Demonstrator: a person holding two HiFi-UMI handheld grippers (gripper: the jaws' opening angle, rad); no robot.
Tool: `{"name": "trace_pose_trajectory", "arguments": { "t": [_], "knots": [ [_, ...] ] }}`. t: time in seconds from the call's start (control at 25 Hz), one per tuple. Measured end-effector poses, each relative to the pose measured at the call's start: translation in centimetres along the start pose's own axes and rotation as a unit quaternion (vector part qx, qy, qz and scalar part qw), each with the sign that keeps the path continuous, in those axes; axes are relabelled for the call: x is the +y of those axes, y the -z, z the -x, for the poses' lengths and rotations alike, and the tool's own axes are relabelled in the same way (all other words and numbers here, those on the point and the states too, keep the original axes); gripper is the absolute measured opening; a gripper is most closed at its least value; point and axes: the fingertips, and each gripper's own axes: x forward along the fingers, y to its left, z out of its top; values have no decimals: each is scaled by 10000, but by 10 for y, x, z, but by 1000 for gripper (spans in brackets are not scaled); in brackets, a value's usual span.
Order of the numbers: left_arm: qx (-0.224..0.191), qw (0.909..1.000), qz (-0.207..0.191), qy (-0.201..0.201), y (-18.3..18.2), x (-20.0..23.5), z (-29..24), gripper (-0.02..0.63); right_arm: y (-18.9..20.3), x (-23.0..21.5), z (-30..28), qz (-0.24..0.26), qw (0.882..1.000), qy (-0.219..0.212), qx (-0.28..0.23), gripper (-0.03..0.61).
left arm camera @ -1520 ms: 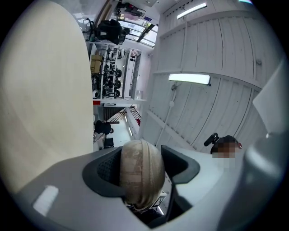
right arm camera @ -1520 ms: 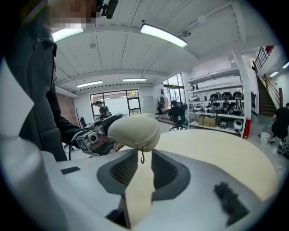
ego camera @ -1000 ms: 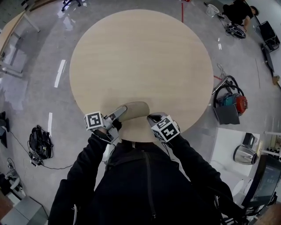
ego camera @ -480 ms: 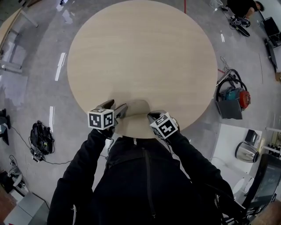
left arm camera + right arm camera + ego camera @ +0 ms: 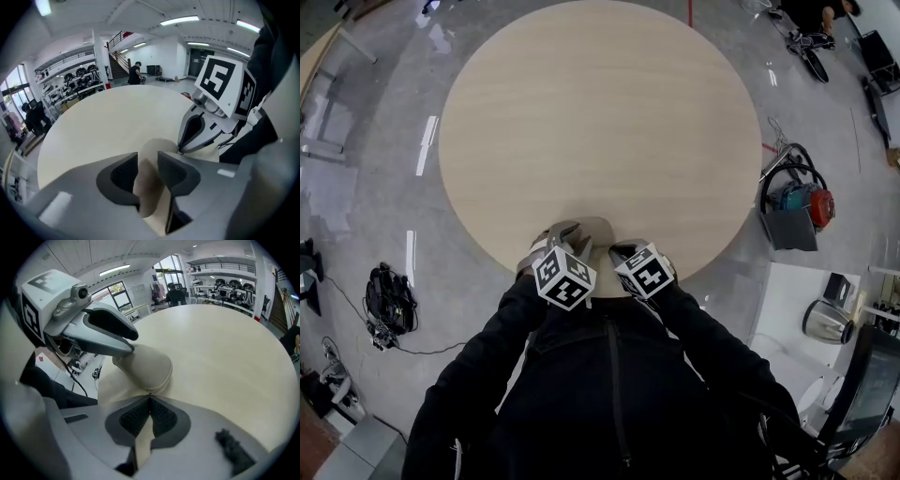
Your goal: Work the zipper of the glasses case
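Note:
A beige glasses case [image 5: 598, 228] lies at the near edge of the round table [image 5: 600, 112]. My left gripper [image 5: 568, 236] is over the case's left end. Its jaws are closing, and the case [image 5: 158, 146] fills the gap between them and touches both pads. My right gripper [image 5: 620, 251] is at the case's right end, shut on the small zipper pull [image 5: 150, 393] at the case's seam. In the right gripper view the left gripper's fingers [image 5: 112, 336] rest across the case [image 5: 145, 365]. In the left gripper view the right gripper [image 5: 181, 150] meets the case at its tips.
The person's dark sleeves and torso fill the lower part of the head view. On the floor right of the table is a grey bag with a red tool [image 5: 795, 217]. A kettle [image 5: 821, 326] stands on a white stand, and a cable bundle [image 5: 384, 302] lies at the left.
My left gripper has swung right, from beside the case's left end to over it, and its jaws have narrowed round the case. The right gripper has hardly moved.

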Motion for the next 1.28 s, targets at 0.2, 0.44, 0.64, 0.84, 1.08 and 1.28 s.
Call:
{"name": "trace_pose_trajectory", "arguments": {
  "t": [0.2,0.44,0.64,0.84,1.08,1.28],
  "knots": [
    [231,9986,6,479,-1,-15,-6,86,5,-2,-1,106,9999,50,71,5],
    [130,9967,371,714,-2,-13,-6,89,6,-9,3,888,9954,341,150,5],
    [57,9971,175,741,-4,-14,-6,89,5,-15,6,1796,9793,891,268,5],
    [112,9972,175,718,-6,-13,-7,89,3,-23,7,2252,9670,1097,453,5],
    [63,9975,157,684,-9,-12,-10,89,-3,-36,9,2072,9725,948,493,5],
    [40,9979,74,640,-7,-8,-6,87,-10,-37,9,857,9939,648,248,5]
  ]
}}
